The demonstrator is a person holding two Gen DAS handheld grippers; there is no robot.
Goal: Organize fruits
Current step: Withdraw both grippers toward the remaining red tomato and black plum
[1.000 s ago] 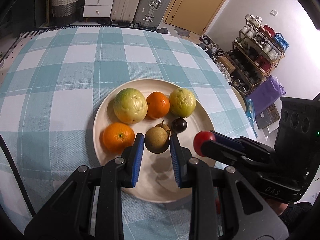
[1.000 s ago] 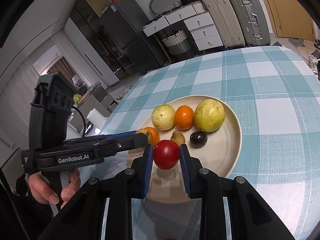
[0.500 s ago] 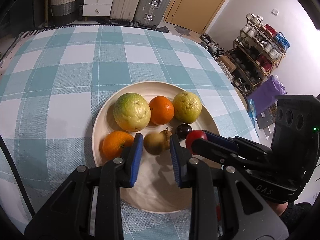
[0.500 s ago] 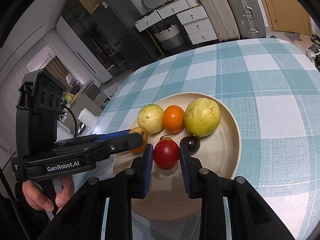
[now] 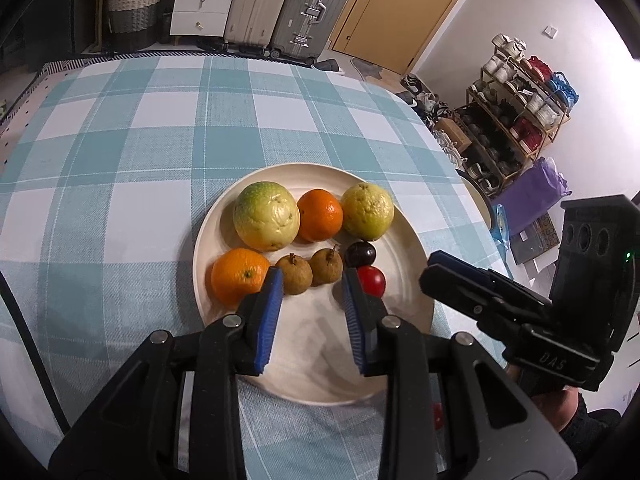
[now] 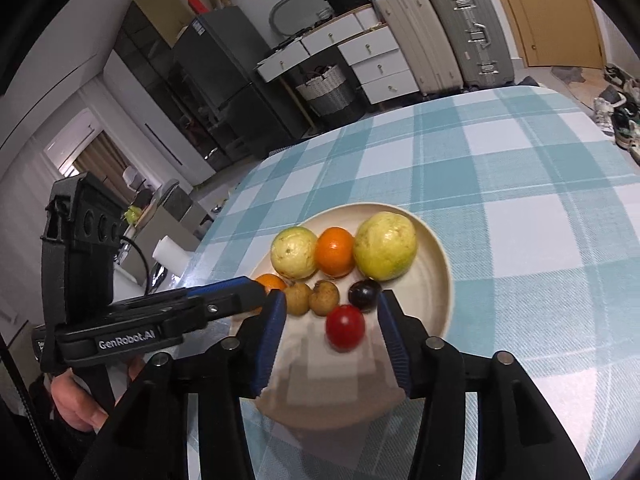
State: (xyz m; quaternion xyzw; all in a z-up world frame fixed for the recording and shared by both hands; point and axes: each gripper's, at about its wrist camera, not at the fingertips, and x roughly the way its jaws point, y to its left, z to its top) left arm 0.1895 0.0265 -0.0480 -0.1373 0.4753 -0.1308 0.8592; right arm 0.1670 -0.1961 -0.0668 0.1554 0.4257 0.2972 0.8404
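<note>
A cream plate [image 5: 404,264] on the checked cloth holds two yellow-green guavas [image 5: 266,216] [image 5: 367,210], two oranges [image 5: 320,215] [image 5: 239,274], two brown longans [image 5: 295,278] [image 5: 327,266], a dark plum [image 5: 360,253] and a red tomato [image 5: 372,280]. My left gripper [image 5: 311,283] hangs over the plate's near half, its jaws opening; the nearer longan lies just past its tips, unpressed. My right gripper [image 6: 332,299] is opening too, and the red tomato [image 6: 345,327] rests on the plate [image 6: 434,276] between its spread pads, touching neither. Each gripper shows side-on in the other's view [image 5: 434,270] [image 6: 254,295].
The blue-and-white checked table [image 5: 160,140] drops off at the right edge [image 5: 472,200]. Suitcases [image 5: 312,4], white drawers [image 5: 202,0] and a basket stand beyond the far edge, and a shoe rack [image 5: 516,108] stands at the right. A hand [image 6: 80,404] grips the left tool.
The left gripper has set its longan down beside the other one. The right gripper's jaws have spread, and the red tomato that it held now lies on the plate.
</note>
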